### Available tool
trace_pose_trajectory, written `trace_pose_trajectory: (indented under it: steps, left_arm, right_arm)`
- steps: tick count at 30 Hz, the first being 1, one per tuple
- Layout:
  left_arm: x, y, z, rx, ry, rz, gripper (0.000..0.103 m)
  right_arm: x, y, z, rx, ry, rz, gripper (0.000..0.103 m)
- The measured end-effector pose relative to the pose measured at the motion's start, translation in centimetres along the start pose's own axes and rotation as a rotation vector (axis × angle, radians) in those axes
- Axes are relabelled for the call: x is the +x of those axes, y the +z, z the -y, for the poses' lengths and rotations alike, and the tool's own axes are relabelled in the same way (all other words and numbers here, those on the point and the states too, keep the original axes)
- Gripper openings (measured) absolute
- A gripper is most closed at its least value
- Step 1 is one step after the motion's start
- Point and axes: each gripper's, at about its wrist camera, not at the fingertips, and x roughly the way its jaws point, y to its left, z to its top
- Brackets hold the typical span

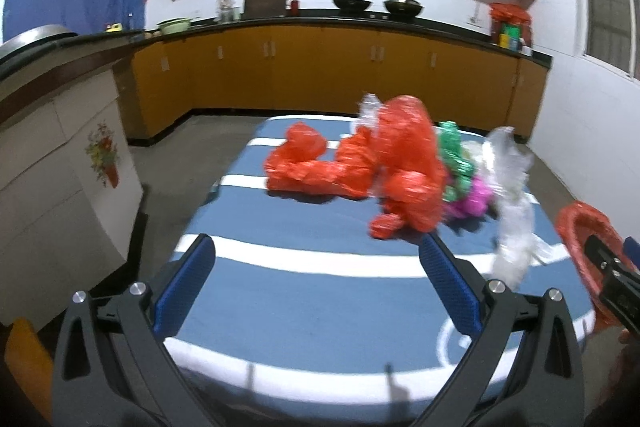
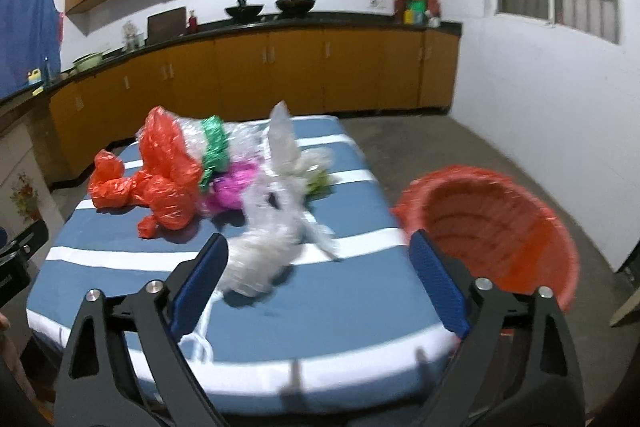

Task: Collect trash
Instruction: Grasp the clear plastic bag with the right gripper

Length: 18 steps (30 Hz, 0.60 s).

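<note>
A heap of trash lies on the blue table with white stripes [image 1: 304, 291] [image 2: 344, 291]: crumpled red plastic bags [image 1: 360, 163] [image 2: 160, 175], green wrapping [image 1: 454, 155] [image 2: 214, 147], magenta wrapping [image 1: 468, 201] [image 2: 232, 193] and clear crinkled plastic [image 1: 512, 211] [image 2: 272, 227]. A red bin [image 2: 492, 227] [image 1: 580, 251] stands off the table's right side. My left gripper [image 1: 316, 247] is open over the near table, short of the red bags. My right gripper [image 2: 318, 243] is open, the near end of the clear plastic lying between its blue pads, not pressed.
Orange cabinets and a dark counter [image 1: 320, 23] with woks run along the far wall. A white cabinet with a flower sticker [image 1: 80, 163] stands left of the table. Grey floor [image 2: 500, 155] lies around the red bin, with a white wall beyond it.
</note>
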Motion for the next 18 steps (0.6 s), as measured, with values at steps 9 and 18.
trace_pose_trajectory:
  steps: [9,18]
  left_arm:
    - [4.3,1.0,-1.9,-0.036,0.010,-0.012,0.099]
    - [9.1,2.6,1.4,-0.013,-0.106,-0.048,0.096]
  right_arm:
    - [7.6,-0.3,-2.8,0.012,0.009,-0.128,0.087]
    - [9.5,-2.1,-3.1,-0.039,0.068,-0.220,0.040]
